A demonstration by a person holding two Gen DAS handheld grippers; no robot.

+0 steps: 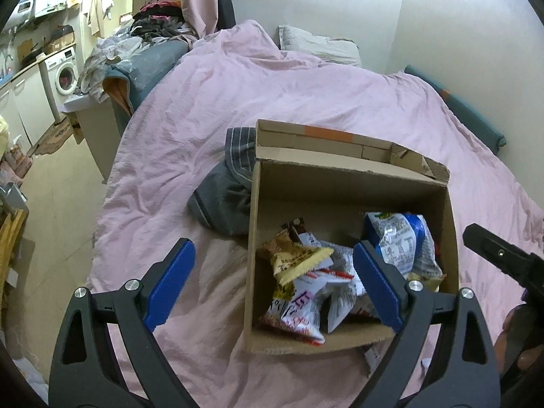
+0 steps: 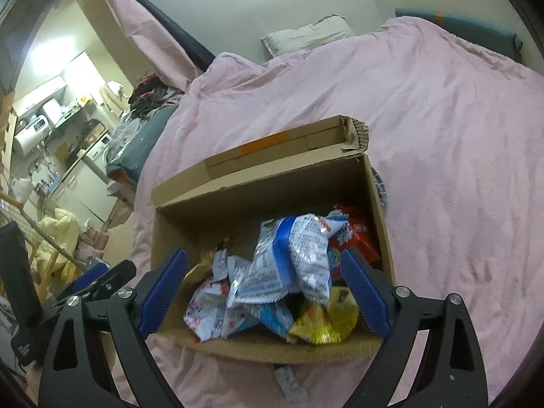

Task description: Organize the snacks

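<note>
An open cardboard box (image 1: 340, 183) (image 2: 255, 197) sits on the pink bed cover and holds several snack packets. Among them are a blue and silver bag (image 1: 401, 241) (image 2: 292, 248), a brown and yellow packet (image 1: 295, 258), a yellow bag (image 2: 326, 323) and a red packet (image 2: 357, 234). My left gripper (image 1: 273, 251) is open above the box's left wall, nothing between its blue pads. My right gripper (image 2: 264, 255) hangs open over the box's near side, also holding nothing. One pale packet (image 2: 289, 384) pokes out from under the box's near edge.
A grey garment (image 1: 224, 197) lies against the box's far left side. A pillow (image 1: 316, 44) and a teal cushion (image 1: 459, 105) lie along the wall. Left of the bed are a clothes pile (image 1: 156, 23), a washing machine (image 1: 64, 74) and floor.
</note>
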